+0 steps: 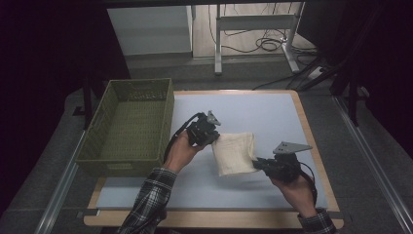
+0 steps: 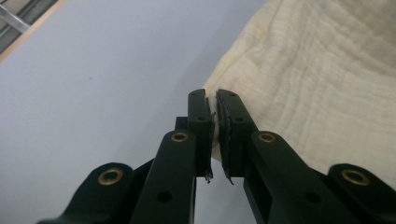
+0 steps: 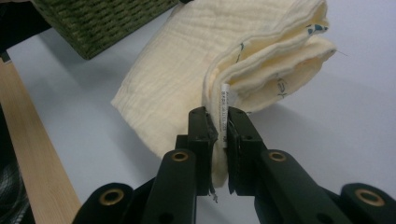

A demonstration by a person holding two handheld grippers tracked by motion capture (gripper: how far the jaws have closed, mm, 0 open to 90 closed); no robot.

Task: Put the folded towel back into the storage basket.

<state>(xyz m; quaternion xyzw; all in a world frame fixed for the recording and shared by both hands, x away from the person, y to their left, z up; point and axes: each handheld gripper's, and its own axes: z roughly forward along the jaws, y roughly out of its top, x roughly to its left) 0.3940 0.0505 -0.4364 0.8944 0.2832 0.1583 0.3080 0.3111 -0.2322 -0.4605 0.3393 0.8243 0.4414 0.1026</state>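
The cloth (image 1: 234, 153) hangs folded between your two grippers, over the middle of the worktop (image 1: 272, 112), cream and crinkled, several layers thick. In the right gripper view its open edges show small dark blue printed marks, too little of them to make out. A narrow white label (image 3: 224, 112) is sewn into the corner you hold there; its print runs lengthwise and is too fine to read. Your right gripper (image 3: 219, 123) has its jaws clenched on that corner, label between them. Your left gripper (image 2: 215, 109) has its jaws clenched on the cloth's opposite edge. The green woven basket (image 1: 127, 124) stands at the worktop's left, just beside your left hand (image 1: 181, 151); I can read no writing on it.
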